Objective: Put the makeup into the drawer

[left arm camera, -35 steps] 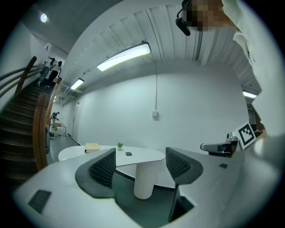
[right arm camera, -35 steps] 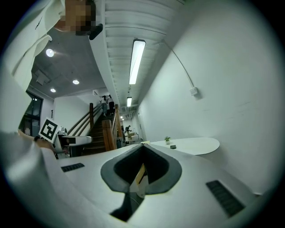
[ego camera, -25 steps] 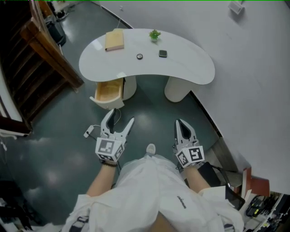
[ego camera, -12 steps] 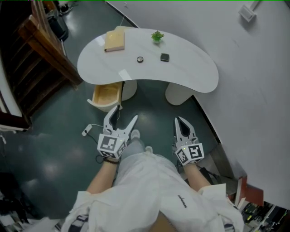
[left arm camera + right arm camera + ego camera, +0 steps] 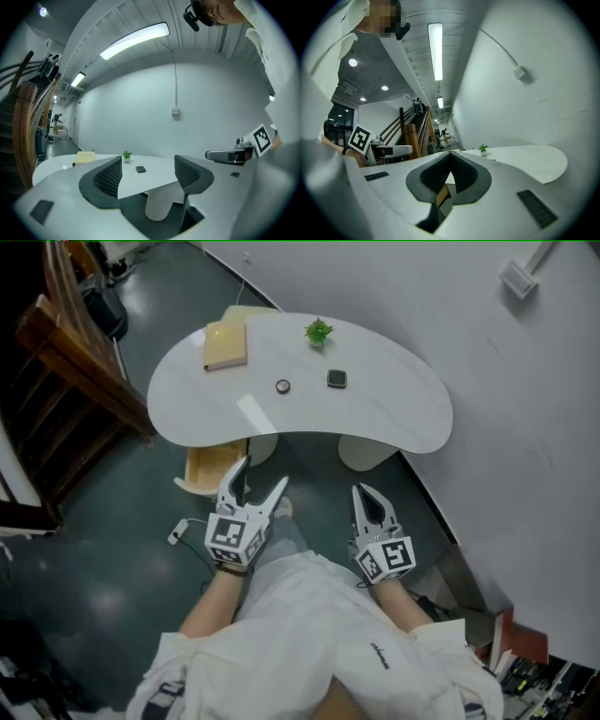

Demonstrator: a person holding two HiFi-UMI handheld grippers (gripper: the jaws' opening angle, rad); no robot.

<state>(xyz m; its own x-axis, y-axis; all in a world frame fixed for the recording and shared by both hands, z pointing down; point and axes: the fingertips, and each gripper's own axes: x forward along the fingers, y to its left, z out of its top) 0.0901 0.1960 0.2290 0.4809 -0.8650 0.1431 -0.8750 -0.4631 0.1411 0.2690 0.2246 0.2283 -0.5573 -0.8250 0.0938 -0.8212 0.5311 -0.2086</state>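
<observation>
Two makeup pieces lie on the white curved table (image 5: 394, 418): a dark square compact (image 5: 337, 379) (image 5: 140, 169) and a small round case (image 5: 282, 386). Below the table's left end a wooden drawer (image 5: 208, 468) stands pulled out. My left gripper (image 5: 261, 474) (image 5: 149, 173) is open and empty, short of the table's front edge and just right of the drawer. My right gripper (image 5: 361, 491) (image 5: 451, 157) has its tips together with nothing between them, in front of the table's right pedestal (image 5: 361, 454).
A tan book (image 5: 225, 345) and a small potted plant (image 5: 319, 332) also sit on the table. A wooden staircase (image 5: 66, 362) rises at the left, and a white wall (image 5: 525, 427) runs along the right. A cable with a plug (image 5: 180, 531) lies on the dark floor.
The person has stepped toward the table, so it sits closer below. Both grippers came forward with the body and now reach near its front edge. Neither jaw state changed.
</observation>
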